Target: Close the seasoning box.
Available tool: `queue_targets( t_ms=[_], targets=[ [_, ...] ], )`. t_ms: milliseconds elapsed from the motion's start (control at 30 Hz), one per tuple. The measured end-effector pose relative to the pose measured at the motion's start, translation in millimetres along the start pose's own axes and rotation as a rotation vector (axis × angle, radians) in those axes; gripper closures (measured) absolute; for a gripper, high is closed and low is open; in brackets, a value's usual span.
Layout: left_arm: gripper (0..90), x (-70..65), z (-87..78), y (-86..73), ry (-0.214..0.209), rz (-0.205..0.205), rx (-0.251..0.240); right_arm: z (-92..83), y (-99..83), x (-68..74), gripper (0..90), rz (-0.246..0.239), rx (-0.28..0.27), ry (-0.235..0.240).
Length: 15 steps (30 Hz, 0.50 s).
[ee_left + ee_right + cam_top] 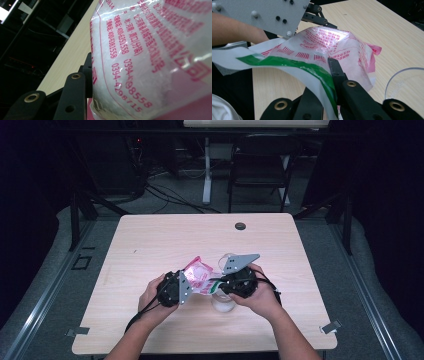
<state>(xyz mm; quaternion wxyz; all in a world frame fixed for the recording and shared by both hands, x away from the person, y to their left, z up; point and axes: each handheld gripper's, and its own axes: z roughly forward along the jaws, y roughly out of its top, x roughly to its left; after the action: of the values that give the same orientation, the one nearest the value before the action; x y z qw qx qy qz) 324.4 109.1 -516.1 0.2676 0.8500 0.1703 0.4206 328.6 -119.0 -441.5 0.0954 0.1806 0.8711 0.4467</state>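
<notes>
A clear plastic bag [199, 276] with red print and white grains inside hangs between both grippers over the middle of the table [150, 240]. My left gripper [192, 284] is shut on the bag's left side. In the left gripper view the bag [150, 50] bulges right against the black finger [75, 95]. My right gripper [331, 65] is shut on a flap of the bag [337, 45] with a green stripe. From above, the right gripper [216, 287] meets the bag from the right. Both hands are close together.
A clear round container [223, 304] stands on the table just under the right hand. A curved clear rim [398, 72] lies beyond the bag. A cable hole [240, 226] sits near the far edge, and a dark chair [260, 165] stands behind the table.
</notes>
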Motion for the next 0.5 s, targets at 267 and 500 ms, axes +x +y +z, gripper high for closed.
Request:
queue_targets(
  t_ms=[267,500],
  targets=[
    [63.3,2.9,-0.4,3.6,0.042,0.032,0.005,0.7,-2.8,-4.0,90.0,0.058,-0.001,0.028],
    [63.5,4.3,-1.5,8.8,0.103,0.105,0.009,0.9,-5.6,-6.9,90.0,0.080,0.003,0.040]
  ],
)
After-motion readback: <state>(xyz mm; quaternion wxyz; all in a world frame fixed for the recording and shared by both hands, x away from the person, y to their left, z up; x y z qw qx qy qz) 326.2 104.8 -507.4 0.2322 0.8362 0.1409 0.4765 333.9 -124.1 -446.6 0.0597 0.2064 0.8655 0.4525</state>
